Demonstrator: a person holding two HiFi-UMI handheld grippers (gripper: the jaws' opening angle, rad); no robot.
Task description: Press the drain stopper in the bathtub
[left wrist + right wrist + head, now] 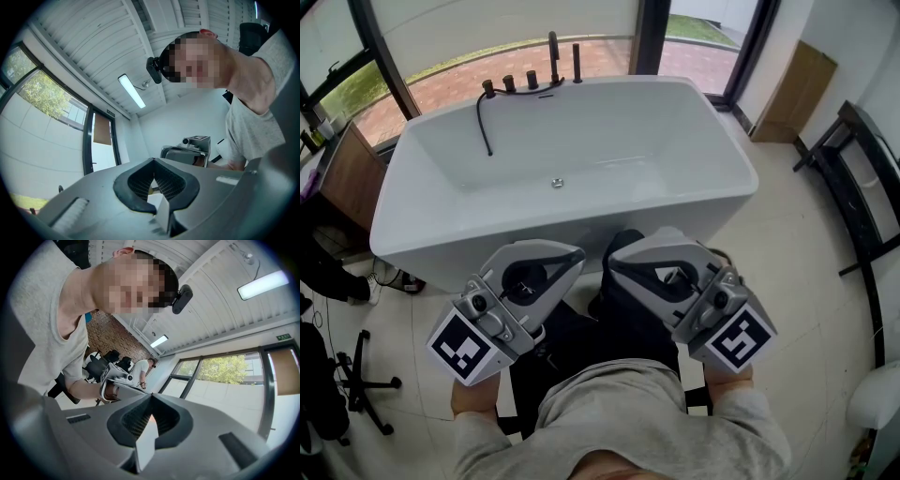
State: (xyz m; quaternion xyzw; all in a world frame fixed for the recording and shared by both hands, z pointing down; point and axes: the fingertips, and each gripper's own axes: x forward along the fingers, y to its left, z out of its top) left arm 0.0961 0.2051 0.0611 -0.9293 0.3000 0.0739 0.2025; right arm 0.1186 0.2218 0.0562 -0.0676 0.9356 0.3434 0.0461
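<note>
The white bathtub [712,155] stands in front of me in the head view. Its small round metal drain stopper [556,183] sits on the tub floor near the middle. Both grippers are held low by my body, well short of the tub's near rim. The left gripper [578,255] and right gripper [614,259] point toward each other, tips close. Both gripper views tilt up at the ceiling and at the person. The left gripper [153,160] is shut with nothing in it, and so is the right gripper [151,395]. Each view also catches the other gripper [187,151] [115,377].
Black taps [530,79] and a black hose [485,124] are on the tub's far rim, with windows behind. A wooden cabinet [349,176] stands at the left, a chair base [366,382] on the floor, a black rack [861,192] at the right, and a cardboard panel [797,89] beyond.
</note>
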